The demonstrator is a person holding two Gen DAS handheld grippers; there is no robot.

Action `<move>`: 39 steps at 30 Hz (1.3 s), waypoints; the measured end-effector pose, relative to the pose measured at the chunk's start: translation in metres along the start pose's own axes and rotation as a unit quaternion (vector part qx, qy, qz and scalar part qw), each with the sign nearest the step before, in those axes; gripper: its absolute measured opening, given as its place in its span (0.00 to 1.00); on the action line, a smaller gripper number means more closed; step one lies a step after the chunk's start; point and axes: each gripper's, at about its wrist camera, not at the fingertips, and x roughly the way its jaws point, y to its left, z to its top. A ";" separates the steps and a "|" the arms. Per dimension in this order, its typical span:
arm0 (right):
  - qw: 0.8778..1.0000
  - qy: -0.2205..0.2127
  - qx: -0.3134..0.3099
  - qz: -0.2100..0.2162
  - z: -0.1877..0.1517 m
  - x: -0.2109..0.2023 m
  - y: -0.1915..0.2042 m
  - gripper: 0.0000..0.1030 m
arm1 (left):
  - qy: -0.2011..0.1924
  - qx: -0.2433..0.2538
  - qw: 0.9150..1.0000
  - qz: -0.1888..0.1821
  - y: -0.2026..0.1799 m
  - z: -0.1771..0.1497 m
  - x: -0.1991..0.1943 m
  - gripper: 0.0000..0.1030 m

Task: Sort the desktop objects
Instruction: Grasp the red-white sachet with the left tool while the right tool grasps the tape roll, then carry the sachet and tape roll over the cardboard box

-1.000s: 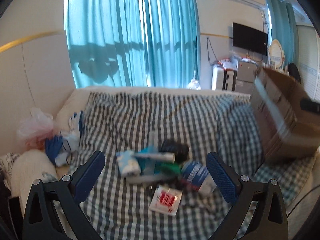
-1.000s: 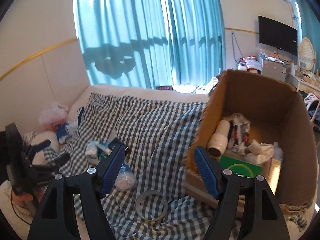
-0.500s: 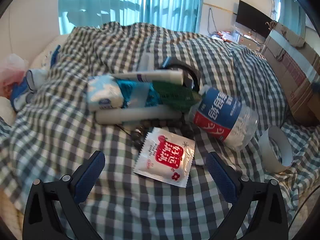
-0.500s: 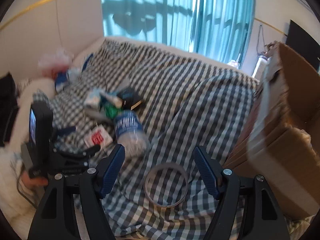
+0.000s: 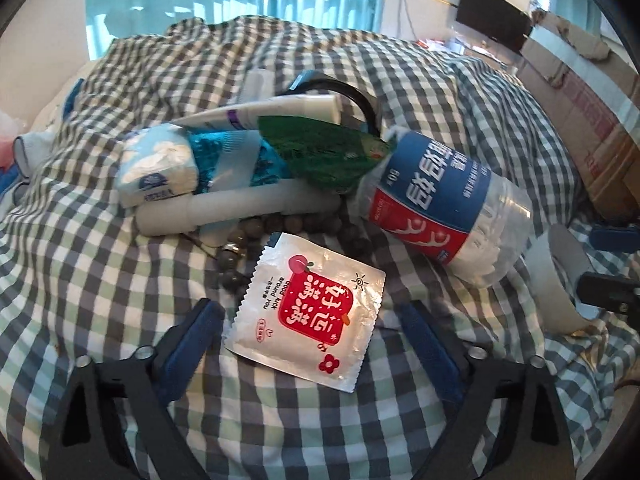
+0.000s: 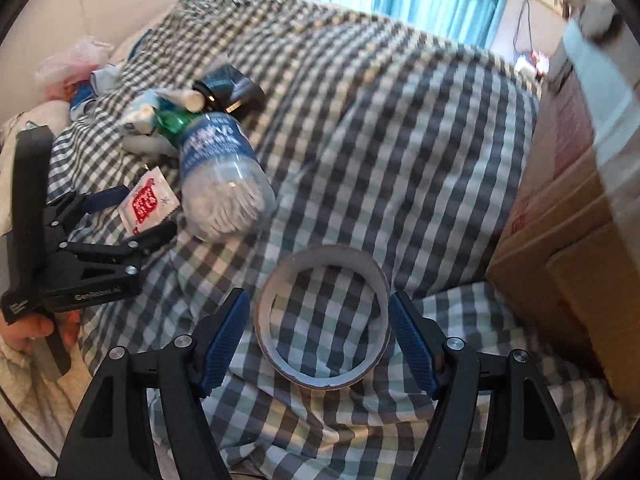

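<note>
A silver sachet (image 5: 308, 308) with a red label lies flat on the checked bedspread, and my left gripper (image 5: 310, 316) straddles it. Its jaws are closing, and the pads stand clear of the sachet's edges. In the right wrist view the same left gripper (image 6: 145, 213) hovers over the sachet (image 6: 146, 200). A grey tape roll (image 6: 324, 251) lies flat between the fingers of my right gripper (image 6: 318, 304), which is open with thin gaps on both sides. Behind the sachet are a water bottle (image 5: 432, 204), a tissue pack (image 5: 160, 168), a white tube (image 5: 280, 110) and a green packet (image 5: 320, 152).
A cardboard box (image 6: 568, 200) stands at the right edge of the bed, close to the tape roll. Dark beads (image 5: 240, 248) and a white cylinder (image 5: 240, 208) lie just behind the sachet. A pink bag (image 6: 68, 60) and cloths lie far left. A hand (image 6: 36, 328) holds the left gripper.
Both grippers have dropped toward the bed and tipped downward. The left one now straddles the sachet with narrower jaws. The right one swung away from the box and came around the tape roll.
</note>
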 end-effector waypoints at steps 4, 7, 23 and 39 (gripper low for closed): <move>1.000 0.002 -0.016 -0.011 -0.004 0.003 0.002 0.75 | 0.010 -0.010 1.000 -0.017 0.003 0.002 0.000 0.66; 1.000 0.006 -0.014 -0.017 -0.005 0.005 0.000 0.77 | 0.010 -0.013 1.000 -0.019 0.005 0.001 -0.002 0.58; 1.000 0.021 -0.010 -0.013 -0.008 0.021 -0.002 0.75 | -0.002 -0.040 0.999 -0.034 0.010 0.000 -0.013 0.52; 0.998 -0.057 -0.012 0.007 0.007 -0.035 0.005 0.75 | -0.069 -0.051 0.996 -0.031 0.003 0.012 -0.072 0.52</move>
